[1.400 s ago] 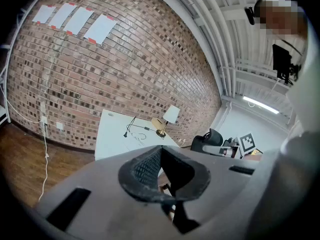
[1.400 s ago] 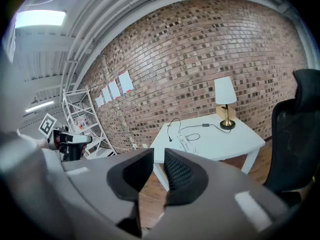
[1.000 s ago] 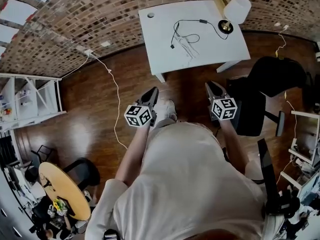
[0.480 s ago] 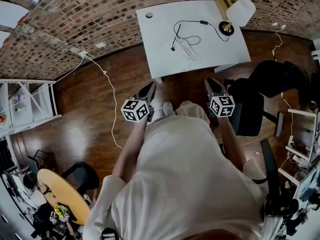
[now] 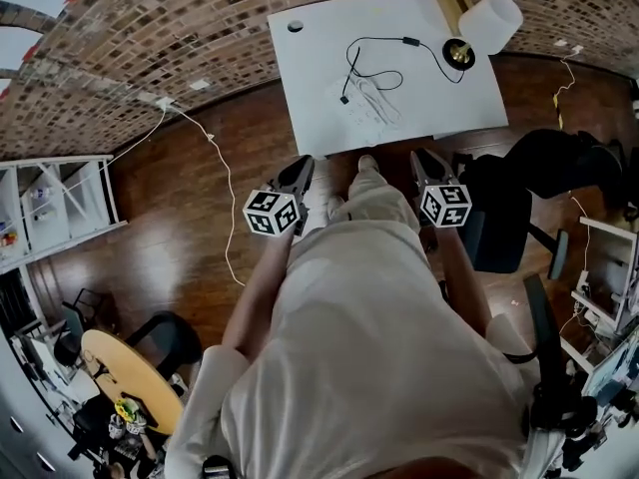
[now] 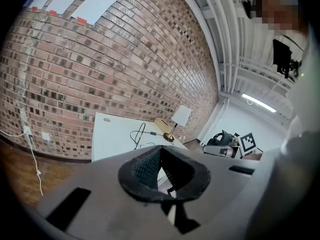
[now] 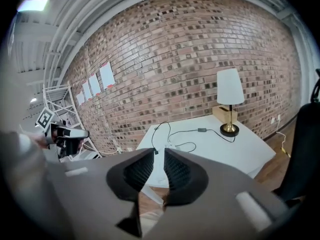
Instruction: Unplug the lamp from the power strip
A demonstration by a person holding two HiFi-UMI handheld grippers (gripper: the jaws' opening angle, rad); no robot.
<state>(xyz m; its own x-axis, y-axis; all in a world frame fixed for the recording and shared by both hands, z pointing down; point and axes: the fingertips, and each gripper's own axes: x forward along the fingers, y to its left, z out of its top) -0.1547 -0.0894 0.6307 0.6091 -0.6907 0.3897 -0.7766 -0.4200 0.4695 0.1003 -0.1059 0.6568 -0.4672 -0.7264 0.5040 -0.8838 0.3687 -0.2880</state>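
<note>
The lamp (image 5: 492, 20), with a white shade and a brass base, stands at the far right corner of the white table (image 5: 310, 78). Its black cord (image 5: 409, 41) loops left to a plug beside the white power strip (image 5: 365, 100); whether it is plugged in is too small to tell. Short of the table's near edge, over the floor, my left gripper (image 5: 300, 170) is shut with nothing in it. My right gripper (image 5: 421, 158) stands slightly open and empty. The left gripper view shows the lamp (image 6: 181, 116) beyond the left gripper (image 6: 160, 149). Ahead of the right gripper (image 7: 159, 151), the lamp (image 7: 229, 86) and cord (image 7: 202, 130) show.
A black office chair (image 5: 519, 208) stands right of me, close to the table. A thin white cable (image 5: 225, 198) trails across the wood floor at left. A white shelf (image 5: 60, 203) is at far left, and a wooden box (image 5: 449, 3) sits behind the lamp. The brick wall (image 5: 150, 28) backs the table.
Both grippers and the person have moved toward the table, which now sits closer ahead. A foot has stepped forward between the grippers. Jaws look unchanged.
</note>
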